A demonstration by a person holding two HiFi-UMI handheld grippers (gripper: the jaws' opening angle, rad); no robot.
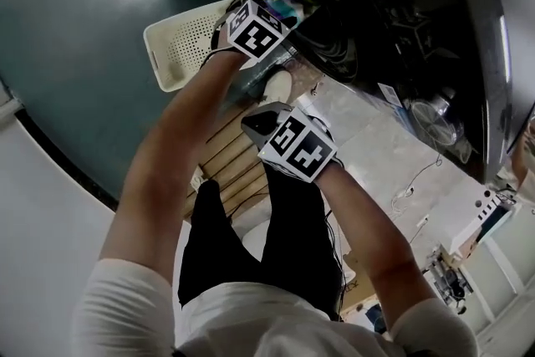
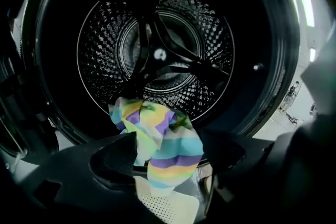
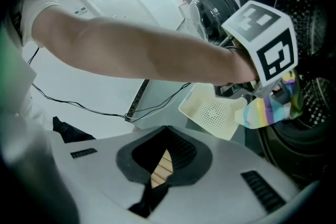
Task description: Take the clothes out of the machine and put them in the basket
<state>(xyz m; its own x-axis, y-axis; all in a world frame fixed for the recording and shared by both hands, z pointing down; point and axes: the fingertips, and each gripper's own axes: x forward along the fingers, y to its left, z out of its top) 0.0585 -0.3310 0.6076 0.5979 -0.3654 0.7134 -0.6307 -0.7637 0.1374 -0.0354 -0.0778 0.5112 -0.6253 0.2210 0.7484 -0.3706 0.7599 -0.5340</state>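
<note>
The step in hand looks like the drop. The left hand-held gripper (image 2: 168, 139) holds its jaws spread wide, with the striped cloth (image 2: 173, 162) bunched loosely between them. It sits just outside the machine's drum (image 2: 157, 50) and above the near edge of the cream basket (image 1: 180, 46). The right hand-held gripper (image 3: 167, 149) hangs lower, its jaws pressed together on nothing. Next, I judge, the cloth needs to fall clear inside the basket rather than over its rim; the drum shows no other clothes from here
</note>
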